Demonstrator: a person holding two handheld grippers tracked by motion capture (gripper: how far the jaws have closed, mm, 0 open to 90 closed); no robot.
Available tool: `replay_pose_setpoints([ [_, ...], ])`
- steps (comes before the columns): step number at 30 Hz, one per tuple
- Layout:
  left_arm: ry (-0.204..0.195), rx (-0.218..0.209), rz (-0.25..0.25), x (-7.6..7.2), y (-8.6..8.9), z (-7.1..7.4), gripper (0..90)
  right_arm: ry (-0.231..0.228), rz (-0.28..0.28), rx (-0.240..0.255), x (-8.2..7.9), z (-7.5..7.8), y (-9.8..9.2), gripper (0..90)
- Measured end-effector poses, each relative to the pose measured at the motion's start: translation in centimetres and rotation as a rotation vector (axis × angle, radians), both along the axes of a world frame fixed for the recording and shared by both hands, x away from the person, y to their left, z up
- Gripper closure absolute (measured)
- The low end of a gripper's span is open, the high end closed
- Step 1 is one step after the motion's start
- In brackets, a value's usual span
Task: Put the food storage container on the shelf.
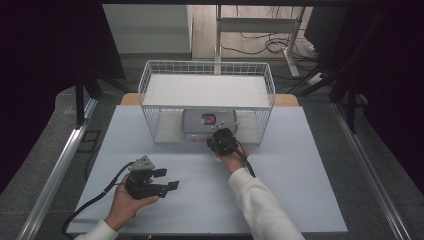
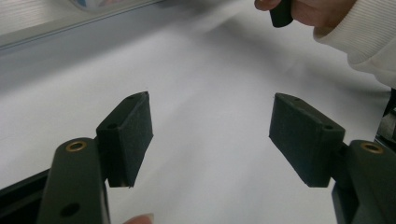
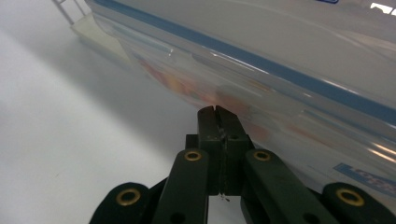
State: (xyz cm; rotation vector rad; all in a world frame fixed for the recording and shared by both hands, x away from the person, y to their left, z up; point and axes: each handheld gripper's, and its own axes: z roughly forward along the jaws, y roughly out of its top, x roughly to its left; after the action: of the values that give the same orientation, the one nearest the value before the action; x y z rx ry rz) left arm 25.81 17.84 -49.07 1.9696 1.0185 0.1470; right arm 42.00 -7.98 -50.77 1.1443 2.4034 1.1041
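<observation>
From the high view, one white wire basket [image 1: 206, 100] stands at the far side of the pale surface [image 1: 300, 165]. One clear box [image 1: 209, 121] with a blue-edged lid lies in the basket's lower level, at its open front. The right tongs [image 1: 214, 140] sit at the box's near edge; the left tongs [image 1: 166, 179] rest well apart, over bare surface. Dark curtains, a metal stand and cables ring the room.

In the left gripper view, the left tongs [image 2: 210, 135] stand wide with nothing between them.

In the right gripper view, the right tongs [image 3: 218, 112] are pressed together, tips against the box [image 3: 280, 60], gripping nothing.
</observation>
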Motion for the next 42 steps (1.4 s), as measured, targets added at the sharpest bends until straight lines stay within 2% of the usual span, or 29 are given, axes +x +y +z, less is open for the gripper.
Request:
replay_pose_setpoints([
  [11,0.005,0.011,-0.002,0.1,-0.1,-0.2,29.8,0.008,-0.023,0.004,1.2,0.0,0.3,88.8],
  [18,0.007,0.009,0.003,0.1,0.0,-0.2,29.7,0.013,-0.022,-0.001,1.3,-0.1,0.2,88.7],
  [22,0.006,0.007,0.004,0.1,0.2,-0.2,29.7,0.019,0.013,0.001,0.3,0.5,-0.2,88.7],
  [23,0.004,0.008,0.007,0.1,0.3,-0.2,29.7,0.003,0.033,-0.005,-0.1,0.8,-0.5,88.7],
  [26,-0.002,0.009,0.011,0.0,0.5,-0.1,29.7,-0.001,0.062,-0.006,-1.5,1.7,-1.3,88.8],
  [32,0.013,0.021,0.003,0.3,0.2,-0.6,29.6,-0.031,0.106,0.016,-4.0,2.8,-4.4,88.7],
  [34,0.018,0.031,0.007,0.2,0.1,-0.7,29.6,-0.033,0.114,0.04,-5.0,2.9,-5.9,88.7],
  [36,0.023,0.017,0.013,0.3,0.0,-0.6,29.6,-0.021,0.117,0.033,-5.6,2.7,-7.0,88.7],
  [39,0.045,-0.042,0.035,1.0,-0.1,-0.5,29.9,-0.015,0.125,0.027,-6.5,2.5,-8.6,88.7],
  [41,0.049,-0.045,0.043,1.3,-0.1,-0.6,30.0,-0.02,0.131,0.012,-7.3,2.3,-9.7,88.7],
  [42,0.046,-0.026,0.043,1.4,-0.1,-0.8,30.0,-0.015,0.132,0.006,-7.6,2.2,-10.1,88.7],
])
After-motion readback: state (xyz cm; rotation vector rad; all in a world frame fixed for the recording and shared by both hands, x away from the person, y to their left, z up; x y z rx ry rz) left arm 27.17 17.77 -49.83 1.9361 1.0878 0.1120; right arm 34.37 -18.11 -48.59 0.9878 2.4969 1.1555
